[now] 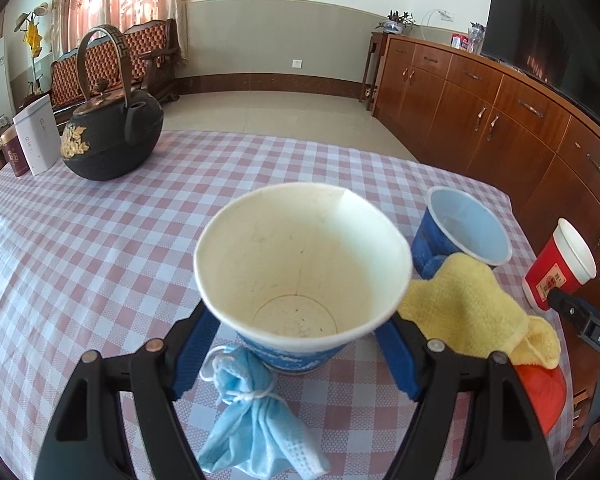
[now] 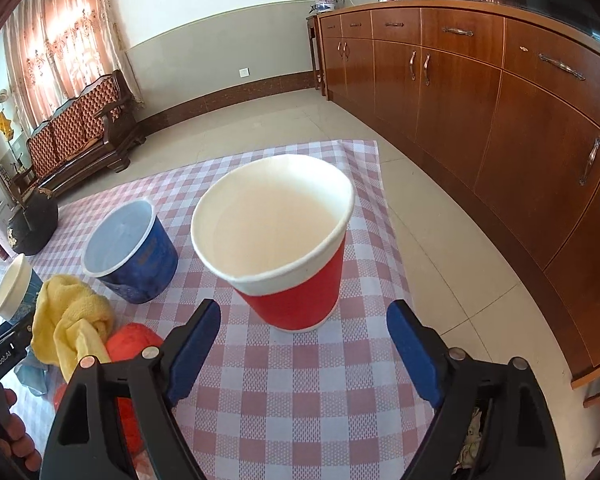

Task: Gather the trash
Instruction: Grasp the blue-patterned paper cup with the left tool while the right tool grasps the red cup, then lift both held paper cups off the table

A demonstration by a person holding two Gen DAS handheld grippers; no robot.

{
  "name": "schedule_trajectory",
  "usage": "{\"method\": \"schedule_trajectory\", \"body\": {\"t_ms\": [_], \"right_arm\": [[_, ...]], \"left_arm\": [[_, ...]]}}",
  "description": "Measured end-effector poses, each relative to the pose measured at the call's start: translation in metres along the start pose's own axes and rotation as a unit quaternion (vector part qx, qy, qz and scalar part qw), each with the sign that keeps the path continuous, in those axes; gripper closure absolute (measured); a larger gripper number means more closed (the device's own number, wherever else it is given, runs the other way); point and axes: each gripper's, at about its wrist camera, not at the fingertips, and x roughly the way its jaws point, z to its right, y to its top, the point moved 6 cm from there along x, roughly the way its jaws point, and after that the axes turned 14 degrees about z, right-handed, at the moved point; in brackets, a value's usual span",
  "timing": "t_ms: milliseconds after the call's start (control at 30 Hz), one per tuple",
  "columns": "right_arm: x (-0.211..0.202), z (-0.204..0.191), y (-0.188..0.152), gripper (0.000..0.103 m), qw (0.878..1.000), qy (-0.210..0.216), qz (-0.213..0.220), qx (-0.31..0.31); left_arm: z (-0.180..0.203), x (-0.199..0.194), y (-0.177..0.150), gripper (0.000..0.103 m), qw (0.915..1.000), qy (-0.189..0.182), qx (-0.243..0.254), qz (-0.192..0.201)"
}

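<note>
Right wrist: right gripper [image 2: 304, 344] open before red cup [image 2: 296, 292]

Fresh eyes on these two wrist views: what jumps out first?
Two paper cups, each dead centre before a gripper: a blue-patterned cup between the open left gripper, and a red cup just ahead of the open right gripper, near the table's far corner. Next, the crumpled blue face mask in front of the blue cup, and the yellow cloth to its right on the checked tablecloth.
</note>
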Motion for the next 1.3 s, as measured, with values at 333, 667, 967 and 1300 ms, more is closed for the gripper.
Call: {"method": "schedule_trajectory", "body": {"t_ms": [333, 667, 967, 1300], "right_arm": [[0.02, -0.004, 0.012, 0.016, 1.0, 0.005, 0.009, -0.009], [0.023, -0.009, 0.012, 0.045, 1.0, 0.022, 0.013, -0.006], [-0.004, -0.013, 0.018, 0.045, 0.999, 0.034, 0.031, -0.001], [-0.071, -0.012, 0.006, 0.045, 0.998, 0.06, 0.035, 0.011]], "left_arm": [[-0.003, 0.01, 0.001, 0.026, 0.9999, -0.006, -0.014, 0.006], [-0.004, 0.011, 0.001, 0.039, 0.9997, -0.009, -0.018, 0.012], [-0.003, -0.011, 0.011, 0.041, 0.9989, -0.018, -0.025, 0.036], [0.01, -0.061, 0.014, 0.041, 0.9976, -0.046, -0.017, 0.049]]}}
